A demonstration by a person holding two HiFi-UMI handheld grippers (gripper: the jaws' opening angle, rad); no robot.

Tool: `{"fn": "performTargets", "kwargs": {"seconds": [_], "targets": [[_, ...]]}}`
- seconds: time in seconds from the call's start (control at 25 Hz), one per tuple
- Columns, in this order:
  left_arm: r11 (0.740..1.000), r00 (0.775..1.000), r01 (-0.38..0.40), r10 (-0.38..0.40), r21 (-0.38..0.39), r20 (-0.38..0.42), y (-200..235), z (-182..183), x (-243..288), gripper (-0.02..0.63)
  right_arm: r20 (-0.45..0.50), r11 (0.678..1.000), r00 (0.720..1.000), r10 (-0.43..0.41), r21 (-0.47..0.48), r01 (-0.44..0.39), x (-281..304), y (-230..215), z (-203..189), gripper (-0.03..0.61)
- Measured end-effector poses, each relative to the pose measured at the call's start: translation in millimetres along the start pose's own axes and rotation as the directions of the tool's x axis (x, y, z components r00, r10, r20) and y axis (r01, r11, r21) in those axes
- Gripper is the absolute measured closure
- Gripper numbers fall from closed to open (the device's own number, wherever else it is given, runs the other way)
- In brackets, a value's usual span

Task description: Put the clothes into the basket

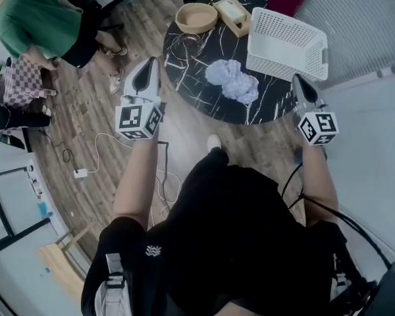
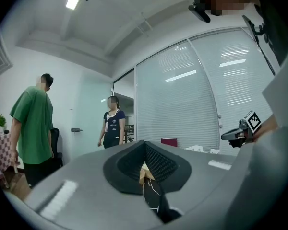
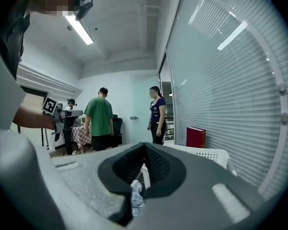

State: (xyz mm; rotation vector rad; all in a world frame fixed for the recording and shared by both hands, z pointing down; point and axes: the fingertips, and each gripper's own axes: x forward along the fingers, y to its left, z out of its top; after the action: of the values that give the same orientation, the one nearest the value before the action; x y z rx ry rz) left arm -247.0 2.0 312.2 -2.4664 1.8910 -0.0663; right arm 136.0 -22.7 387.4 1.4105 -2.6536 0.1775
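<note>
The pick is not yet begun, I judge. The left gripper [image 1: 145, 76] and right gripper [image 1: 301, 85] hang at the near edge of the counter [image 1: 197, 103], each with jaws together on nothing. The cloth [image 1: 232, 79], a crumpled pale-blue heap, lies mid-counter, just beside the basket [image 1: 288, 43] at far right. Next I'd open one gripper and come down on the heap.

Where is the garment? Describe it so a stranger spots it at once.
Find the round black marble table. Near its front edge, left of the white basket, lies a crumpled pale blue garment. It is the only soft thing there; the wooden bowl and box are rigid.
</note>
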Motion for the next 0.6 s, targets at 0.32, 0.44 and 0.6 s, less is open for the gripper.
{"fn": "performTargets", "kwargs": {"seconds": [0.32, 0.44, 0.6], "targets": [[0.997, 0.997, 0.074, -0.075, -0.035, -0.025, 22, -34, 53, 0.607, -0.054, 0.999, 0.998, -0.038, 0.007, 0.038, 41, 9, -16, 0.577], [0.994, 0.995, 0.096, -0.098, -0.043, -0.036, 19, -44, 69, 0.607, -0.069, 1.000, 0.997, -0.021, -0.001, 0.021, 52, 16, -22, 0.577], [0.990, 0.990, 0.124, -0.128, -0.062, -0.064, 8, -61, 87, 0.607, -0.098, 1.000, 0.995, 0.006, 0.016, -0.004, 65, 21, -39, 0.577]]}}
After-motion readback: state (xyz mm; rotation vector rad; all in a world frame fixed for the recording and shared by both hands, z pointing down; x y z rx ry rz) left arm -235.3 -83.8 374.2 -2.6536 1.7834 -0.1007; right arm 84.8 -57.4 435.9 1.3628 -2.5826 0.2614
